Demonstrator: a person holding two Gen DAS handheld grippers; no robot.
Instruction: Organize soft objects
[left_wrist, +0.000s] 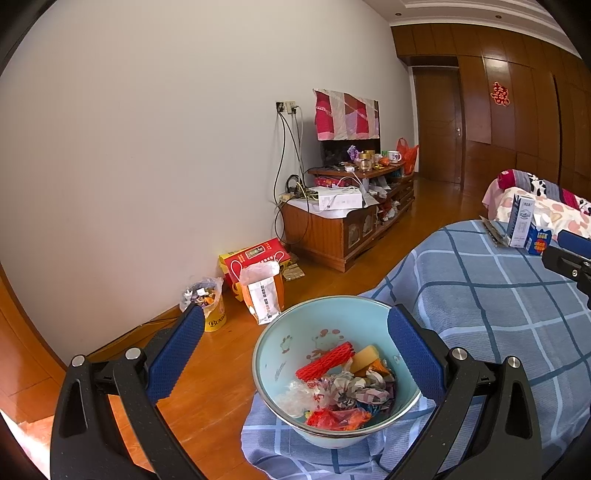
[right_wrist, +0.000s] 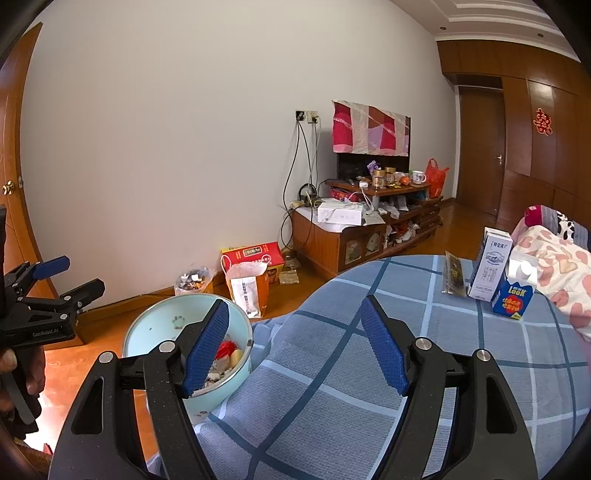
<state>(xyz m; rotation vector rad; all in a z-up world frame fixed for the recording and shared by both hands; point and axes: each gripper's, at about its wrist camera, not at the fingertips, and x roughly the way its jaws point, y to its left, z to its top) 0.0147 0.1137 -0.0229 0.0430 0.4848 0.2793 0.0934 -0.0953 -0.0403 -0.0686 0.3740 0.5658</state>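
A light blue enamel basin (left_wrist: 295, 339) sits at the left corner of the blue checked tablecloth (left_wrist: 498, 302). In it lie a red foam net (left_wrist: 325, 360), a yellow sponge piece (left_wrist: 365, 356), a crumpled patterned cloth (left_wrist: 358, 387) and clear and red plastic bags (left_wrist: 332, 419). My left gripper (left_wrist: 295, 332) hangs open above the basin with nothing between its fingers. In the right wrist view the basin (right_wrist: 155, 325) lies to the left, and my right gripper (right_wrist: 295, 321) is open and empty over the tablecloth (right_wrist: 332, 369). The left gripper (right_wrist: 70, 277) shows there, held by a hand.
Two milk cartons (right_wrist: 491, 269) (right_wrist: 515, 291) and a dark snack packet (right_wrist: 453, 275) stand at the table's far right. On the wooden floor by the wall are a paper bag (left_wrist: 264, 293), a red box (left_wrist: 255, 258) and a lined bin (left_wrist: 207, 302). A cluttered TV cabinet (left_wrist: 351, 221) stands beyond.
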